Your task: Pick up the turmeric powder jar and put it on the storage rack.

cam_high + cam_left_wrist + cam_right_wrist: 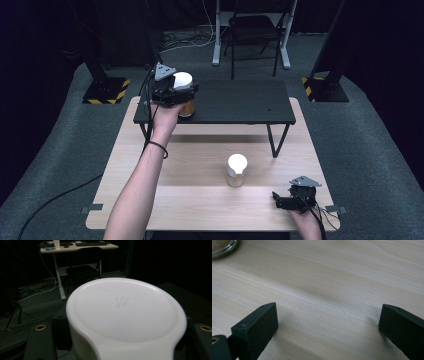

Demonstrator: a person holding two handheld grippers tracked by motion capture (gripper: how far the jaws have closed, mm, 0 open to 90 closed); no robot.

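A jar with a white lid (182, 79) and amber contents stands at the left end of a low black shelf (235, 102). My left gripper (176, 95) is shut on it; in the left gripper view the lid (125, 310) sits close up, with a black finger (40, 340) on either side. A second white-lidded jar (236, 170) stands alone on the wooden table (200, 205). At the table's front right, my right gripper (281, 200) rests low and open, nothing between its jaws (327, 325). The second jar's glass base (222, 247) shows at the far left of the right gripper view.
The black shelf stands on thin legs across the table's far half, with a gap under it. Beyond the table are a folding chair (252, 30), a desk frame, cables and stands with yellow-black bases (107, 90).
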